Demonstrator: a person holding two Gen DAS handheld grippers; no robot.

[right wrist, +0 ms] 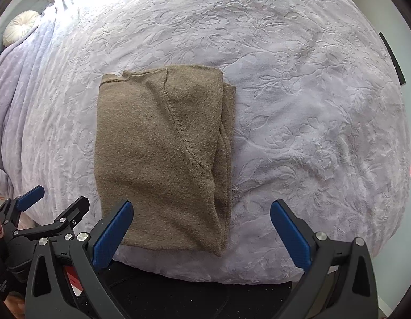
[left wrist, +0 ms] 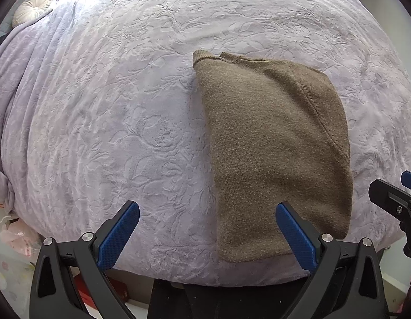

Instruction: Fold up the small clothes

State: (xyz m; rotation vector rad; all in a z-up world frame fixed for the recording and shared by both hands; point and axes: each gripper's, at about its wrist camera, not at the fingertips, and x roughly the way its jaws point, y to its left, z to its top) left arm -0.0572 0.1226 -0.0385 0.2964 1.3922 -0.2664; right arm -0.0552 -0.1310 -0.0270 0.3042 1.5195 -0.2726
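Your left gripper [left wrist: 207, 228] and right gripper [right wrist: 201, 226] hang spread and empty, sweater [right wrist: 162, 156] ahead already folded lengthwise, probably one crosswise fold left.

bed [right wrist: 298, 79] under pale lilac embossed floral blanket, folded brown knit garment [right wrist: 157, 159] lying flat near its front edge

bed under a lilac floral-embossed blanket [left wrist: 125, 106], round cream cushion [left wrist: 32, 9] far left, daylight

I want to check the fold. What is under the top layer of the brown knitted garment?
Along the right edge of the brown knitted garment, more folded layers of it show from under the top layer, resting on the lilac bedspread. How they lie deeper inside is covered.
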